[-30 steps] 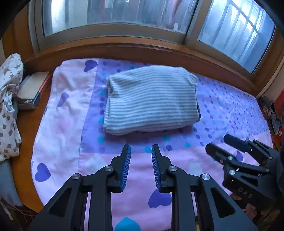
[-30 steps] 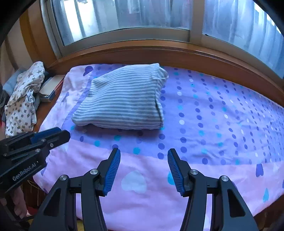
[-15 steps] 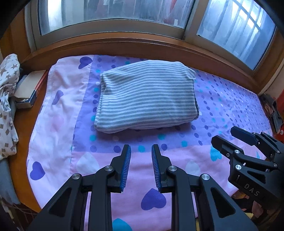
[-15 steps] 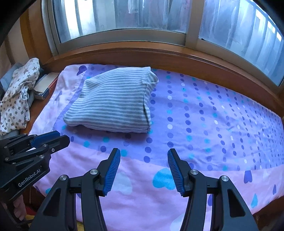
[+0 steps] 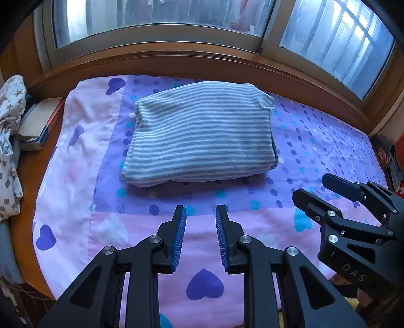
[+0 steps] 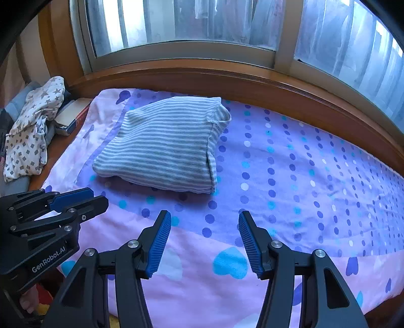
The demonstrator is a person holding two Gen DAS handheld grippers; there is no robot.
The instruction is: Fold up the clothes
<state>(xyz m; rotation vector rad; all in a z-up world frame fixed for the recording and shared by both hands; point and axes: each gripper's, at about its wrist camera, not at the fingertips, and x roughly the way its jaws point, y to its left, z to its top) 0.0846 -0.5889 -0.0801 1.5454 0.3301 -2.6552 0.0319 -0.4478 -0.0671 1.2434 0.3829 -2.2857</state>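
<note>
Striped garment (image 5: pixel 202 133) lies folded into a thick grey-and-white bundle on the bed sheet (image 5: pixel 315 141), in its purple dotted band, toward the left half of the bed and below the window (image 5: pixel 156 20). From my left wrist camera its long axis runs left to right and the stripes run the same way; the rounded fold faces me and a small bunched corner sits at the far right. My right wrist camera shows what the other does not: the garment's (image 6: pixel 161 143) right end with a stitched seam and a layered edge.

At far left, both cameras catch a star-print cloth (image 6: pixel 32 126) heaped beside a flat box (image 5: pixel 38 126) on the wooden ledge. Only the left view reaches the cluttered heap (image 5: pixel 388 156) off the bed's right end.

My left tongs (image 5: pixel 200 214) hover over the pink strip in front of the garment, narrowly parted and gripping nothing. My right tongs (image 6: pixel 204 219) are spread wide, empty, above the sheet's near edge. In the right view the left tongs' body reads "GenRobot.AI"; in the left view the right tongs' (image 5: pixel 318 189) body reads "DAS".
</note>
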